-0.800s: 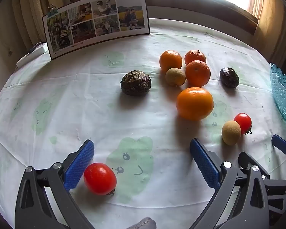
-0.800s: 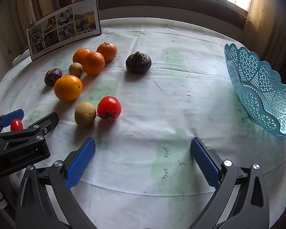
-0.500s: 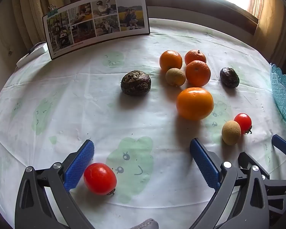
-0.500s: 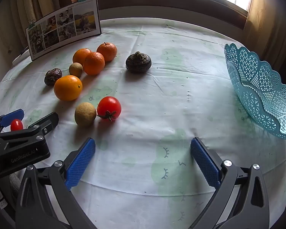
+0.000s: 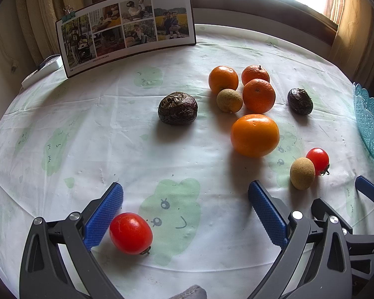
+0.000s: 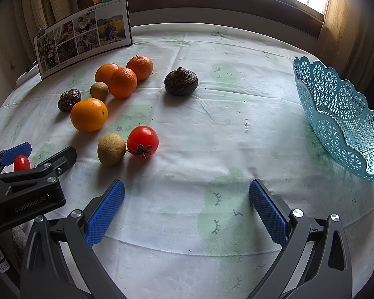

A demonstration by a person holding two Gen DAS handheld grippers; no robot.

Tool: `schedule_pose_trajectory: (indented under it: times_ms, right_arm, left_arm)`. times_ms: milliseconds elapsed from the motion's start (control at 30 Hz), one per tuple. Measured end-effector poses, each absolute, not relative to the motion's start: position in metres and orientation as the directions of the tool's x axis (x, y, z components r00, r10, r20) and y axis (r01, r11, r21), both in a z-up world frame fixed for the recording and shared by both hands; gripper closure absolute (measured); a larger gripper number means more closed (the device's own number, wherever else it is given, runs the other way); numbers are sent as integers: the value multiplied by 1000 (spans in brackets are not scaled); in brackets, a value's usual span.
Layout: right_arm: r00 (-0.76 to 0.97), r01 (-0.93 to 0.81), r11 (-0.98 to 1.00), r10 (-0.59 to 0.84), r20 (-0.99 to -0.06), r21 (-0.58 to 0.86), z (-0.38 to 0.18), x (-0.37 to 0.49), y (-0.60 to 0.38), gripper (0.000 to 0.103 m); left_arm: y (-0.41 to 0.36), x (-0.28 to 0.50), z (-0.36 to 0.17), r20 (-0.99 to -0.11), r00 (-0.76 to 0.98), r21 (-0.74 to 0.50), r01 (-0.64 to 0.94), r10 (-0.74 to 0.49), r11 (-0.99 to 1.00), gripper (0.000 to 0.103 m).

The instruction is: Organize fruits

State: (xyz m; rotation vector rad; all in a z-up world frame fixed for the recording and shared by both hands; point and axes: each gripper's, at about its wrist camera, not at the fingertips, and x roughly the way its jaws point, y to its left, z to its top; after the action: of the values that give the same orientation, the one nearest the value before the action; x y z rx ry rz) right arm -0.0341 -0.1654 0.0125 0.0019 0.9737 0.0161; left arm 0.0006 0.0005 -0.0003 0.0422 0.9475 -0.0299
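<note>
My left gripper [image 5: 185, 214] is open, with a small red tomato [image 5: 130, 233] lying on the cloth just inside its left finger. Ahead are a large orange [image 5: 254, 135], three smaller oranges [image 5: 258, 95], two tan round fruits [image 5: 302, 173], a second tomato [image 5: 317, 157] and two dark wrinkled fruits [image 5: 177, 108]. My right gripper [image 6: 187, 209] is open and empty over bare cloth. In its view the tomato [image 6: 142, 141] and tan fruit [image 6: 111, 149] lie ahead to the left. The turquoise lattice basket [image 6: 341, 114] stands at the right.
A photo board [image 5: 127, 27] stands clipped upright at the table's back left. A white device [image 5: 41, 71] lies beside it. A window sill and curtains run behind the round table. The left gripper [image 6: 25, 186] shows at the right wrist view's left edge.
</note>
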Motion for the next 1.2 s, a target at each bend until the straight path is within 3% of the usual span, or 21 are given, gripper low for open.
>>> schedule_pose_trajectory:
  times_ms: [1200]
  right_arm:
    - [536,-39,999,32,-844,13,12,-29,-166,2]
  left_arm:
    - [0,0,0,-819,572,8,86,-43,996,5]
